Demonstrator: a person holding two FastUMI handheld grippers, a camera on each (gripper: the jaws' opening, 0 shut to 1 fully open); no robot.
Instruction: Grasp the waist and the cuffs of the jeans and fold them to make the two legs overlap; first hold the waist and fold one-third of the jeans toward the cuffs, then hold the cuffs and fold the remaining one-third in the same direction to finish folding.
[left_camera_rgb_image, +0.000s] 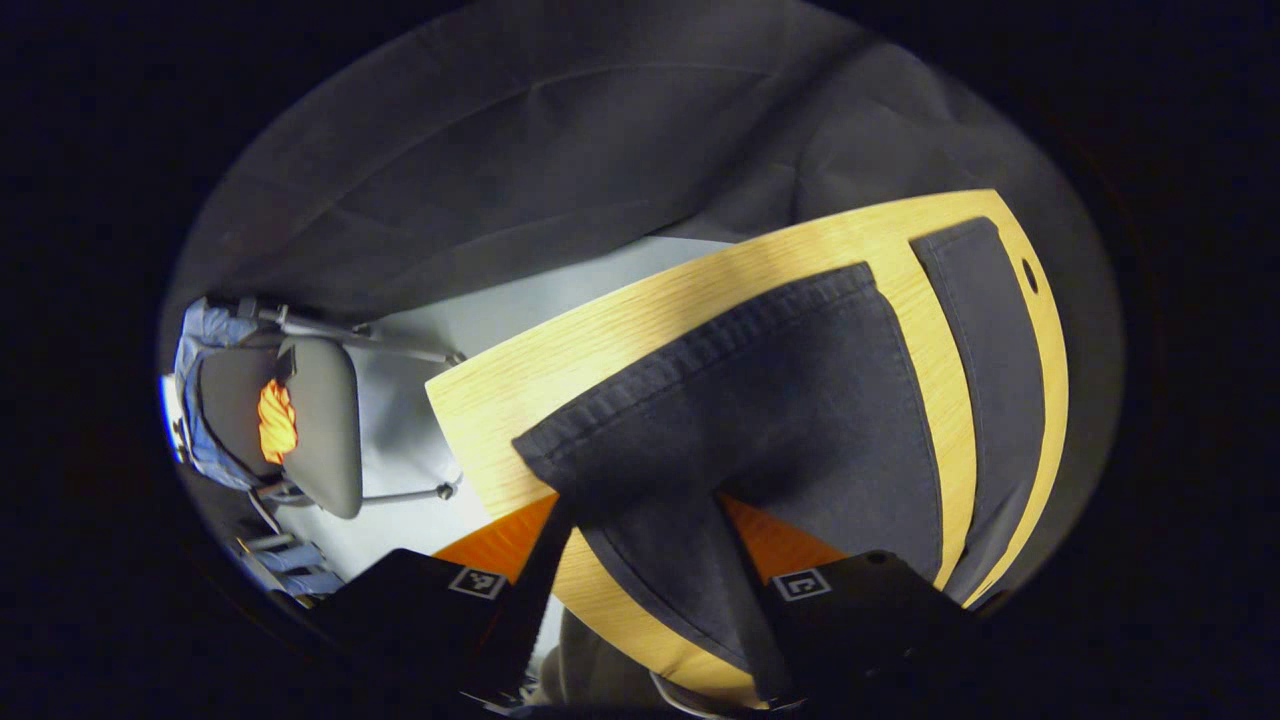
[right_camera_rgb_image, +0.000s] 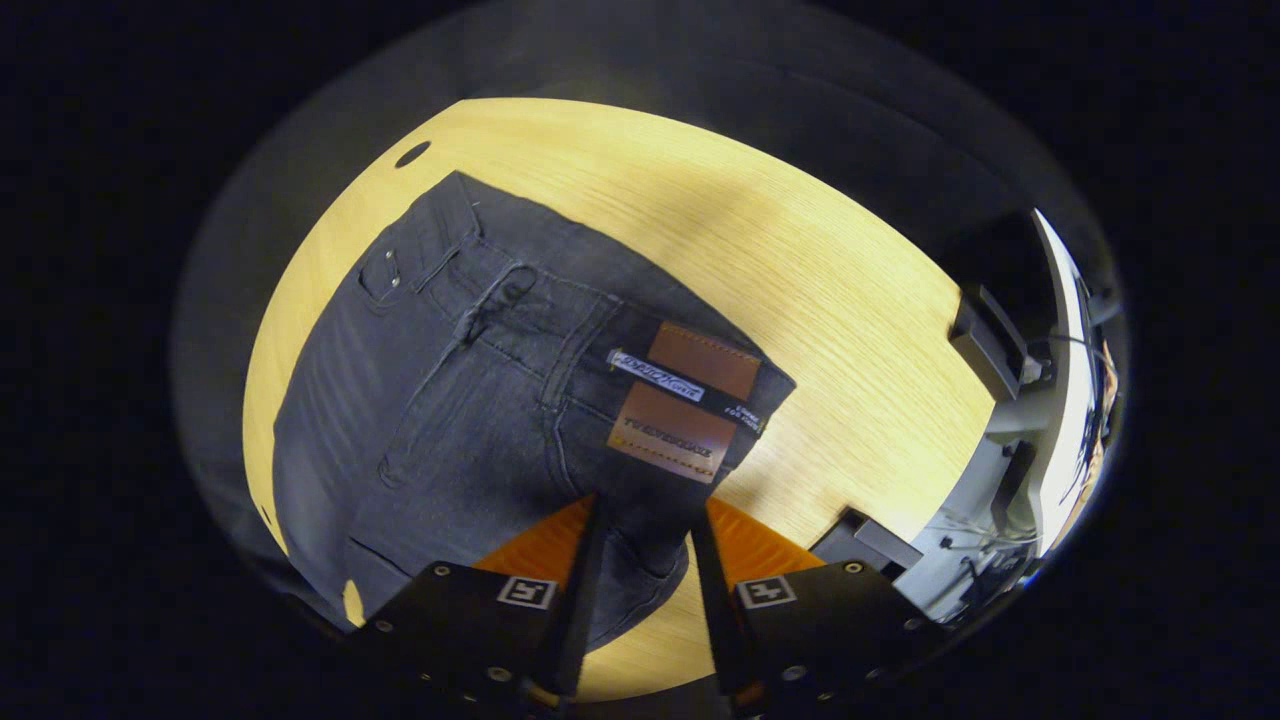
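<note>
- Dark denim jeans (right_camera_rgb_image: 450, 400) lie flat on the light wooden surface (right_camera_rgb_image: 780, 260).
- Left tool (left_camera_rgb_image: 640, 560) pinches the cuff (left_camera_rgb_image: 700, 400) near the surface's edge.
- Right tool (right_camera_rgb_image: 640, 560) straddles the waist, grip unclear.
- Lift both together, keep the legs' edges aligned.

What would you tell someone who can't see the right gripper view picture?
Dark jeans lie on a light wooden table, waist end nearest, with a brown patch on the waistband. The right tool reaches in from the bottom, its two fingers either side of the waistband edge below the patch; whether they press the cloth cannot be told.
</note>
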